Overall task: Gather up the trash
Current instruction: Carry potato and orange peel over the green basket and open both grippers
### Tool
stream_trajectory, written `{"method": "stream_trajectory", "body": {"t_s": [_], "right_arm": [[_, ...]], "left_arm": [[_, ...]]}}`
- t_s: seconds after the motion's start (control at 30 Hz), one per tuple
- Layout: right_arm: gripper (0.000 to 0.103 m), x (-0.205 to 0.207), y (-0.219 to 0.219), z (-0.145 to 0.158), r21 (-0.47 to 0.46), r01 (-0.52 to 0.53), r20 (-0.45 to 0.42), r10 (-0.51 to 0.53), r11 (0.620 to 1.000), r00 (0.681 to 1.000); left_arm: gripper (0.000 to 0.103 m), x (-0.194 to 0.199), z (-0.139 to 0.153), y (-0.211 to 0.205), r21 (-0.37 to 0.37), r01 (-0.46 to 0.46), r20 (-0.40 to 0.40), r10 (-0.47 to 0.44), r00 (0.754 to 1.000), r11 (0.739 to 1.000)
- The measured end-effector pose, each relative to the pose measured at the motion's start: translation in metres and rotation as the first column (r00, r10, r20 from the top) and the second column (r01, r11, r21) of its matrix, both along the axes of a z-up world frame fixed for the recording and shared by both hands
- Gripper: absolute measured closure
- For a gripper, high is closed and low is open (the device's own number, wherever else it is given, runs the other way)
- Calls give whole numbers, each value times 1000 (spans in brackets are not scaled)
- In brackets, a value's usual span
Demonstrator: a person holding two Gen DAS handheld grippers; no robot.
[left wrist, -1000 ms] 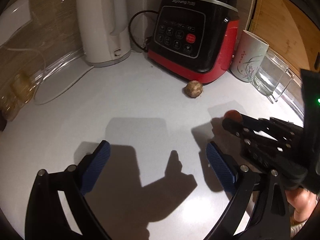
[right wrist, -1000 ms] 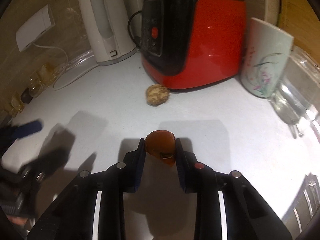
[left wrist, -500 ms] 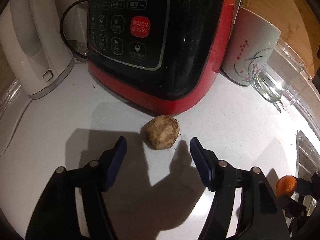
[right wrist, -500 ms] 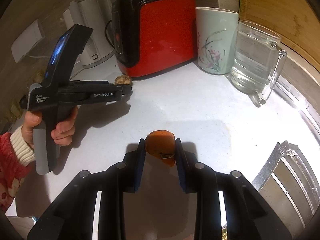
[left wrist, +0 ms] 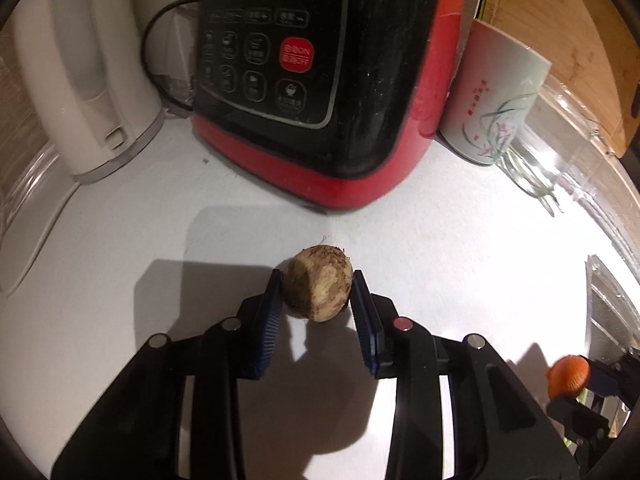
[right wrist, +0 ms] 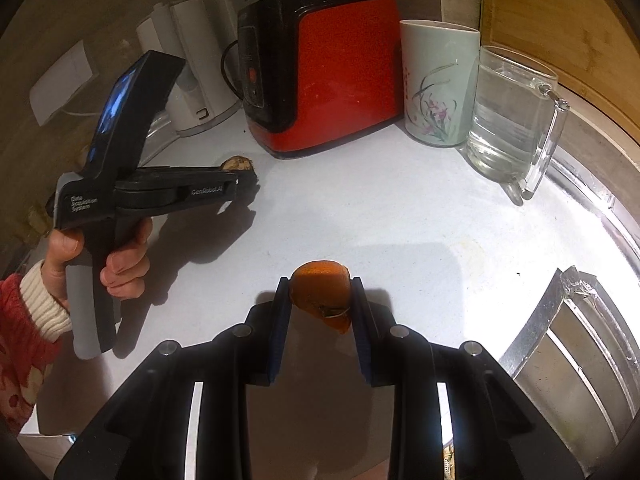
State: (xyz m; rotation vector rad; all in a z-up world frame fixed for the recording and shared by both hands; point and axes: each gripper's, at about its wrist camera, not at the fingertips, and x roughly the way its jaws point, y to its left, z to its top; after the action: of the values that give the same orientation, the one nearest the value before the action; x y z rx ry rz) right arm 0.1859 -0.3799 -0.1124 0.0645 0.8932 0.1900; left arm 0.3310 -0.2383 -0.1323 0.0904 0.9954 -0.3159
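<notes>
The left gripper (left wrist: 318, 294) has its jaws closed against both sides of a brown, rough-skinned lump (left wrist: 318, 294), which sits low over the white table (left wrist: 120, 240); whether it touches the table cannot be told. The right gripper (right wrist: 320, 300) has its jaws clamped on a piece of orange peel (right wrist: 320, 296), held above the table. In the left wrist view the peel (left wrist: 568, 374) shows at the lower right edge, well apart from the lump. In the right wrist view the left gripper (right wrist: 240, 172) reaches in from the left, gripped by a hand (right wrist: 104, 256) in a red sleeve. Just behind the lump stands a red and black cooker (left wrist: 320, 80). A white kettle (left wrist: 80, 80) is to its left, a flowered cup (left wrist: 496, 108) to its right, and a glass jug (right wrist: 512, 120) of water beside the cup. A metal rack (right wrist: 568, 360) lies at the table's right edge.
</notes>
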Motion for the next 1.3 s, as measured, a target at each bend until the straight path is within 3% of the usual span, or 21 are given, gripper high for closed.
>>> {"method": "stream_trajectory", "body": {"t_s": [0.3, 0.57, 1.0, 1.13, 1.3], "right_arm": [[73, -59, 43, 16, -16, -5, -8, 4, 1000, 1000], [73, -146, 100, 15, -3, 24, -35, -24, 1000, 999], [73, -299, 198, 35, -18, 68, -31, -69, 998, 997], [73, -344, 223, 20, -14, 71, -58, -71, 997, 996], [72, -376, 251, -27, -5, 68, -136, -68, 998, 988]], "left_arm": [[70, -112, 27, 54, 51, -20, 2, 20, 1000, 999], [70, -213, 50, 115, 50, -46, -4, 47, 999, 998], [69, -363, 67, 197, 25, 22, -24, -21, 999, 999], [69, -409, 53, 220, 17, 56, -66, -55, 996, 998], [69, -444, 23, 245, 29, 83, -134, -78, 988, 996]]}}
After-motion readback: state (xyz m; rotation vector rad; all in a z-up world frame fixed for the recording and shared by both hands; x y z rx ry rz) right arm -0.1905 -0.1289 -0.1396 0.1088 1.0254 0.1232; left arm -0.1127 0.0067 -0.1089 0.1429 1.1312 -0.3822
